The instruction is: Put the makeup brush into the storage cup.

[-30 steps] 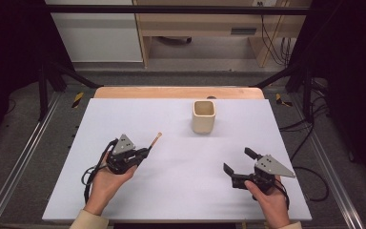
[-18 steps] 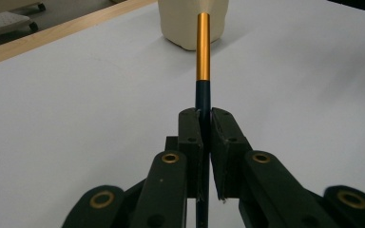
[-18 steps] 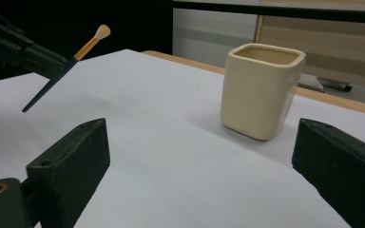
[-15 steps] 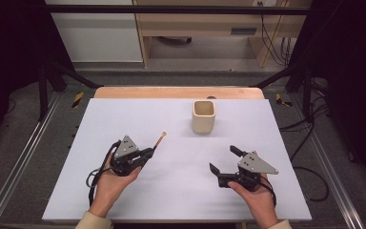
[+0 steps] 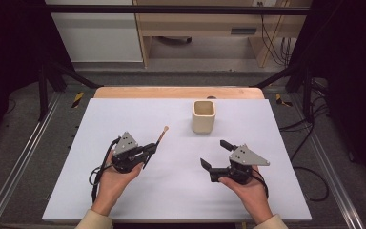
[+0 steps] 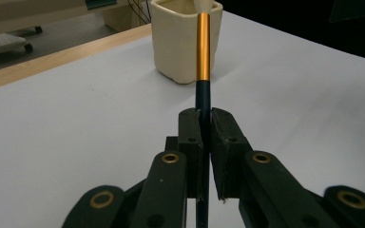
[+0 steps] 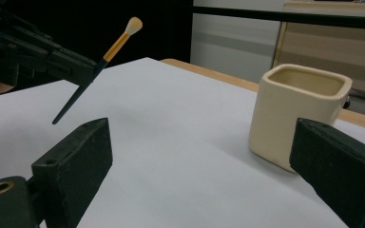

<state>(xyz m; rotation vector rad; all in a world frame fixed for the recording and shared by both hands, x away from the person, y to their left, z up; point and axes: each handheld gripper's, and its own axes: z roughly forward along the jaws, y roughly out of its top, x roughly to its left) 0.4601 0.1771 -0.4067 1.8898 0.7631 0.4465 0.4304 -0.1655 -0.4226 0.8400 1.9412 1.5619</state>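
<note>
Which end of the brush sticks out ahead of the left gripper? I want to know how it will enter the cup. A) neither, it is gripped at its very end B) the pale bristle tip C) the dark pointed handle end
B: the left gripper clamps the dark handle, and the brush extends past it with gold ferrule and pale bristles foremost, toward the cup.

L gripper [image 5: 148, 149] off table in left hand [image 5: 112, 179], jaws clamped tight, pointing up-right. R gripper [image 5: 214, 155] in right hand [image 5: 248, 188], jaws wide apart, aimed left-forward. Forearms enter from bottom.

no readable text, labels, brands or numbers anywhere
</note>
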